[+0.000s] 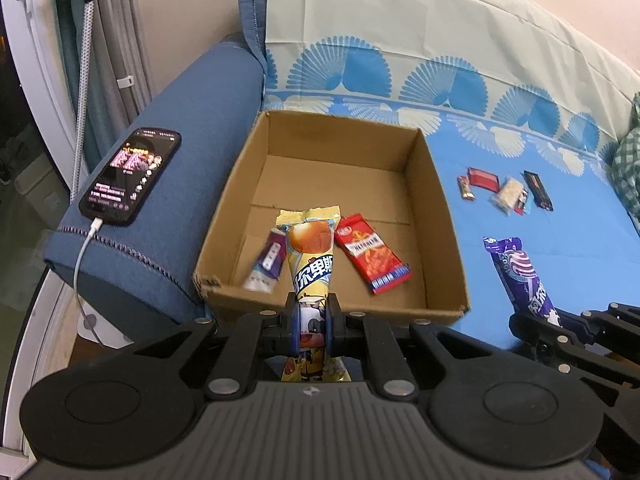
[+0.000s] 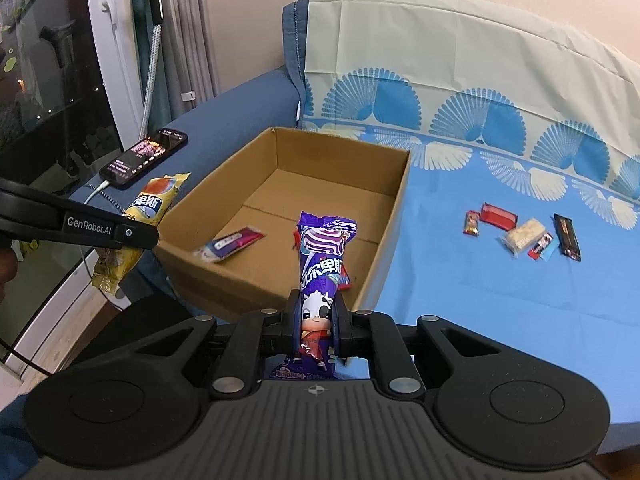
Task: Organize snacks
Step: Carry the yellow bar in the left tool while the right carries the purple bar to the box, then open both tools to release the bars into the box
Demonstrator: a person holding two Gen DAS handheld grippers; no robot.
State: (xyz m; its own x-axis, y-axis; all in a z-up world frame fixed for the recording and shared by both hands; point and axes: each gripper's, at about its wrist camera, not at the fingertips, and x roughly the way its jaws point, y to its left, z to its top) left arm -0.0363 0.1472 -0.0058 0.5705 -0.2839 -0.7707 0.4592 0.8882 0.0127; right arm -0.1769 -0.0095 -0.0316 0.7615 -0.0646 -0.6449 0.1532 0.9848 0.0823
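My left gripper (image 1: 311, 322) pinches the yellow pack (image 1: 310, 258) and my right gripper (image 2: 316, 326) the purple pack (image 2: 322, 264), both at the box's (image 1: 236, 184) near wall, where an early release could drop either outside.

Your right gripper (image 2: 316, 320) clamps a purple candy packet (image 2: 322, 264) upright before the cardboard box (image 2: 394, 216). Your left gripper (image 2: 120, 236) pinches a yellow candy packet (image 2: 150, 204) beside the box's left wall, near a phone (image 2: 144, 156).
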